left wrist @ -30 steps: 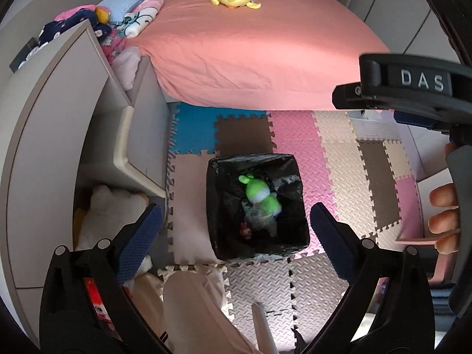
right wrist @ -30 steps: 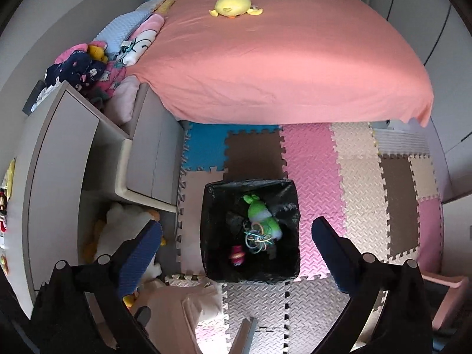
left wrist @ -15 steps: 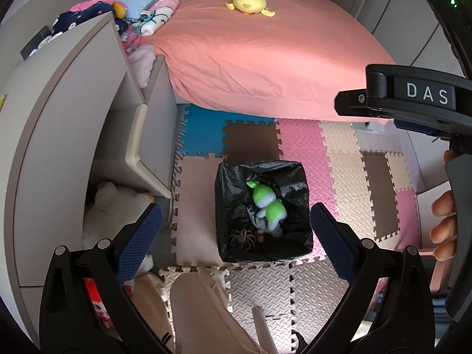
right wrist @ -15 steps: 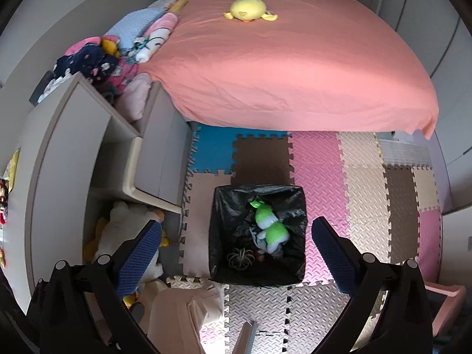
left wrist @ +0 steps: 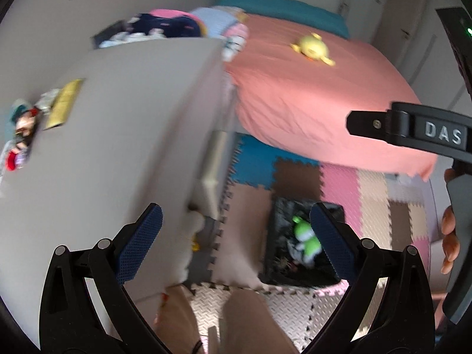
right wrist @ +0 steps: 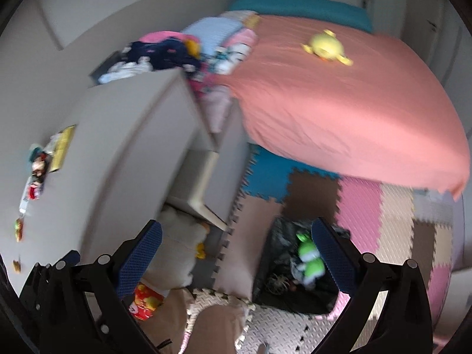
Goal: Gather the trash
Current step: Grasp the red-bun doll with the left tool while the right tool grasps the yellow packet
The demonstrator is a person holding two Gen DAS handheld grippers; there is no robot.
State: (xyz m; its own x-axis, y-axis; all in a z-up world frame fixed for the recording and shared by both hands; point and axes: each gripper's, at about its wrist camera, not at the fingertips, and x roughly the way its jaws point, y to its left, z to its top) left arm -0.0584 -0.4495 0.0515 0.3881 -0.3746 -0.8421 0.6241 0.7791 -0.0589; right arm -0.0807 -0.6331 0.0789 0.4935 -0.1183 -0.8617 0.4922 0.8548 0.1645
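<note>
1. Swung left since 0.5 s ago in both views, with motion blur now; grey desk top [left wrist: 124,135] fills far more of the left wrist view than before.
2. Left gripper [left wrist: 233,242] empty, fingers spread wide; right gripper [right wrist: 236,247] likewise wide apart, gripping nothing.
3. Black-lined trash bin [left wrist: 283,206] shifted to lower right in both views, standing on the foam mat floor [left wrist: 374,194] near the pink bed [left wrist: 318,100]; green plush toy [left wrist: 306,236] still lying inside among other scraps.
4. Newly in view on the desk's far left: small cluttered items [right wrist: 35,165] and a yellow packet [left wrist: 63,103], too blurred to identify.
5. White plush [right wrist: 177,253] under the desk.
</note>
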